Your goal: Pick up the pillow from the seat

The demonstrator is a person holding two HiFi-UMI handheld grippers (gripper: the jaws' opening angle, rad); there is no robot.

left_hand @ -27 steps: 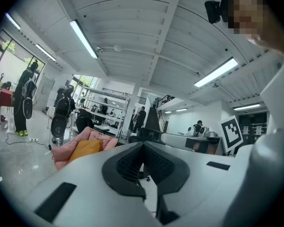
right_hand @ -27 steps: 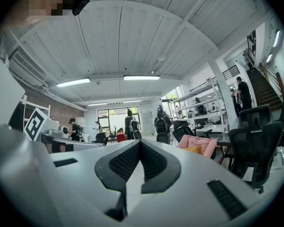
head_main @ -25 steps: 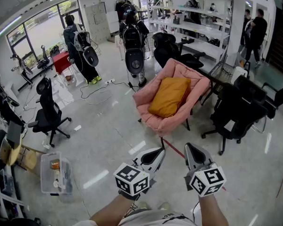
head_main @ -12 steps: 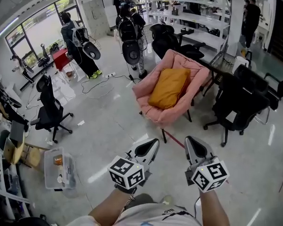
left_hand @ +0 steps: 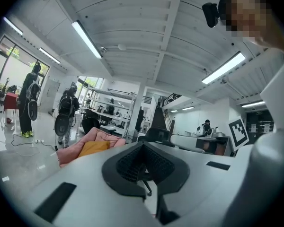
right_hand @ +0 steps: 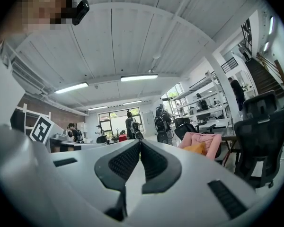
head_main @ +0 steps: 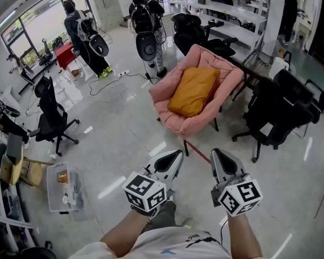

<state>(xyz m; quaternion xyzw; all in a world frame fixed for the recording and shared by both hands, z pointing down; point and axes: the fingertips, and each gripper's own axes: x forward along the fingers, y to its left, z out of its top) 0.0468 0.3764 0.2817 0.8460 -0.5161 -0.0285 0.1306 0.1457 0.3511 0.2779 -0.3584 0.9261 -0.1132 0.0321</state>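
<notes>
Mustard-yellow pillow [head_main: 193,90] lies on the pink lounge chair [head_main: 175,120] seat, well ahead. Left gripper [head_main: 171,158] and right gripper [head_main: 220,159] are pinched closed and empty, likely held low because nothing's within reach.

**Pillow on the seat, upper middle of the frame**

In the head view, the pillow [head_main: 193,91] lies on the seat [head_main: 175,124] in the upper middle. The left gripper [head_main: 173,156] and the right gripper [head_main: 218,155] sit side by side low in the frame, well apart from the seat. An office chair [head_main: 49,117] stands at the left, a bin [head_main: 48,196] at the lower left, and more desk chairs [head_main: 270,120] to the right of the seat.
</notes>
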